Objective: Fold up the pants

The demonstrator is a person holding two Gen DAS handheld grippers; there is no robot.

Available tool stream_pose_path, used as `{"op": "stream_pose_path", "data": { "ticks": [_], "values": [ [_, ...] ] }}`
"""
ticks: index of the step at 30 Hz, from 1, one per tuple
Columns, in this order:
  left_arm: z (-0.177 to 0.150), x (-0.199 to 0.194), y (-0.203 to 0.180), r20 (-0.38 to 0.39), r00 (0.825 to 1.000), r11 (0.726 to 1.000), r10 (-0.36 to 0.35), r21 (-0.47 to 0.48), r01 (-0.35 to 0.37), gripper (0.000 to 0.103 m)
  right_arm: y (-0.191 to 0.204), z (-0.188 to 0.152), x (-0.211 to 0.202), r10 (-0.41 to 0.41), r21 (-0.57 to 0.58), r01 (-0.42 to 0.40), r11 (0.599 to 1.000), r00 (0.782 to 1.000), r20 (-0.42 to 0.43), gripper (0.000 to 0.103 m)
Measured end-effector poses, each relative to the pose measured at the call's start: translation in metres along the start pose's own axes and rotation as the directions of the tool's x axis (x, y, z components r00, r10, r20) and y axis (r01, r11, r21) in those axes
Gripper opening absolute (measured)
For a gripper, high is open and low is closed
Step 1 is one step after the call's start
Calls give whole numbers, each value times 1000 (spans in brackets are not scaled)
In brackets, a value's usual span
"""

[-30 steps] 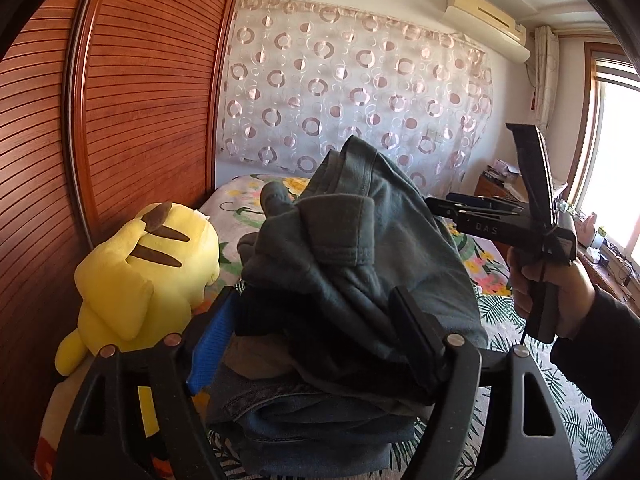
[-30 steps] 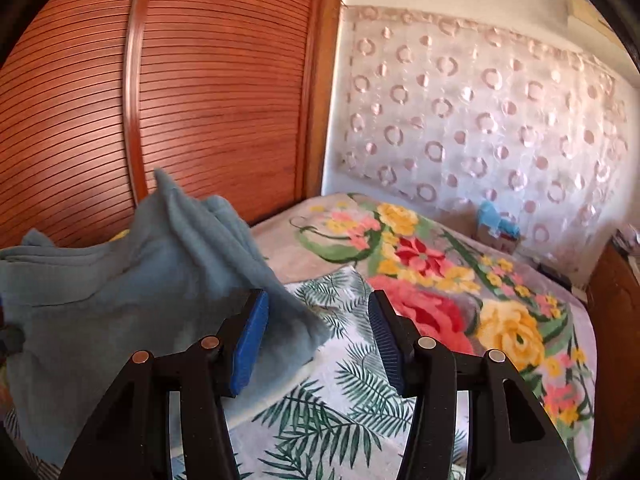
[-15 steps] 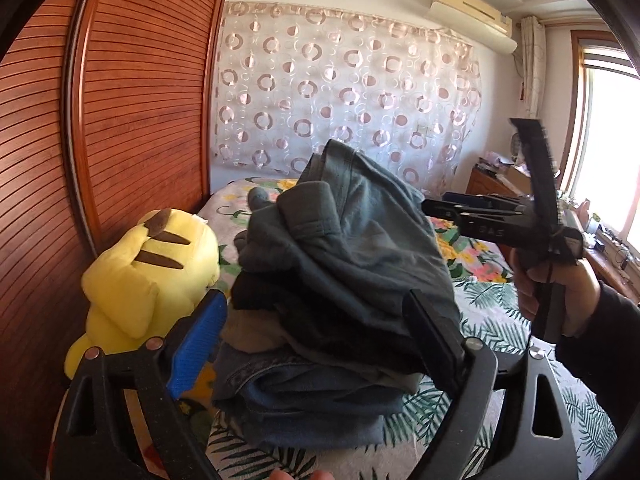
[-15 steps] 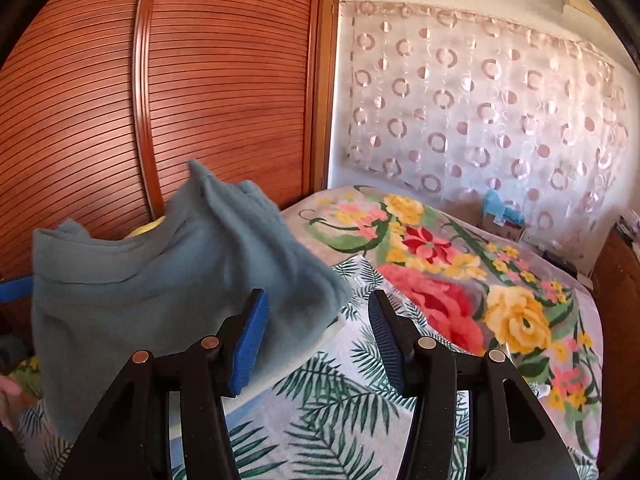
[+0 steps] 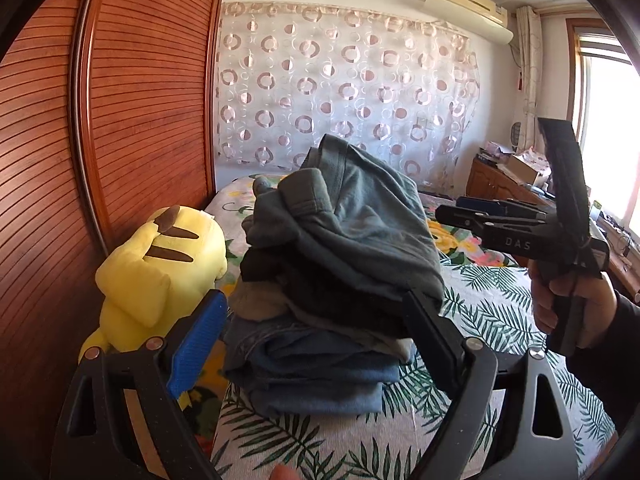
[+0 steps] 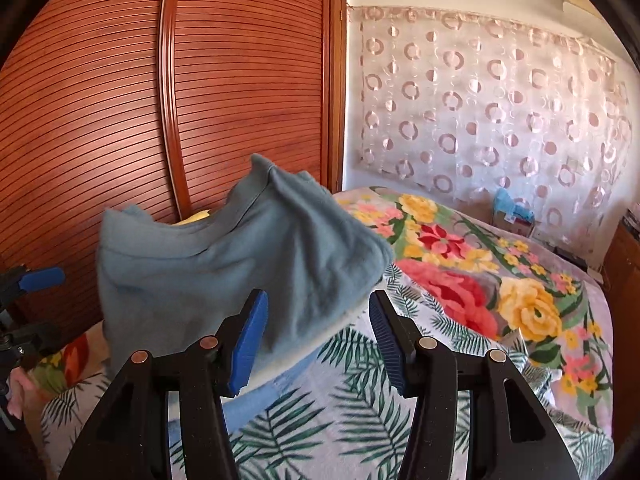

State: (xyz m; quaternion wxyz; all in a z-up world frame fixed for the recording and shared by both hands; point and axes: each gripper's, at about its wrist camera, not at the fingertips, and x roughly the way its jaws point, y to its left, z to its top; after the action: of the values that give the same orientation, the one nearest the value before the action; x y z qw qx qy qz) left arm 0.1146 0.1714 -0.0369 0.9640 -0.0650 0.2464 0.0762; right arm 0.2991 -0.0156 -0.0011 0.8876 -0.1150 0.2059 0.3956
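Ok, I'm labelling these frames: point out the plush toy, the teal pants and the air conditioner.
plush toy (image 5: 160, 264): left wrist view, its back.
teal pants (image 6: 248, 264): right wrist view, draped middle.
air conditioner (image 5: 468, 8): left wrist view, front panel.

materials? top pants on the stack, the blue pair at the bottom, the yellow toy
Top grey-green pants: soft matte knit, likely fleece or sweatshirt cotton; fuzzy surface, rounded folds.
Bottom blue pair: looks like denim; faded blue, stiffer flat layers.
Yellow toy: plush fabric, stuffed; short pile, soft seams.

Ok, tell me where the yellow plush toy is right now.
In the left wrist view the yellow plush toy sits on the bed at the left, against the wooden wardrobe door and just left of the stack of folded pants.
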Motion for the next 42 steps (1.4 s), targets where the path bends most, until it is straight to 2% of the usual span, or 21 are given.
{"op": "stream_pose_path", "data": {
  "ticks": [6,14,32,42],
  "values": [
    [-2,-11,0,2,1000,1000,-11,-5,11,90,9,-12,-28,-12,15,12,1000,1000,1,63],
    [-6,-30,-8,19,1000,1000,15,19,-15,90,28,-28,-65,-14,25,13,1000,1000,21,81],
    [-22,-46,-27,4,1000,999,-20,37,20,90,48,-58,-112,-27,93,24,995,999,27,83],
    [-29,-54,-52,-3,997,994,-80,79,79,90,54,-74,-143,-75,133,69,989,997,35,84]
  ]
}}
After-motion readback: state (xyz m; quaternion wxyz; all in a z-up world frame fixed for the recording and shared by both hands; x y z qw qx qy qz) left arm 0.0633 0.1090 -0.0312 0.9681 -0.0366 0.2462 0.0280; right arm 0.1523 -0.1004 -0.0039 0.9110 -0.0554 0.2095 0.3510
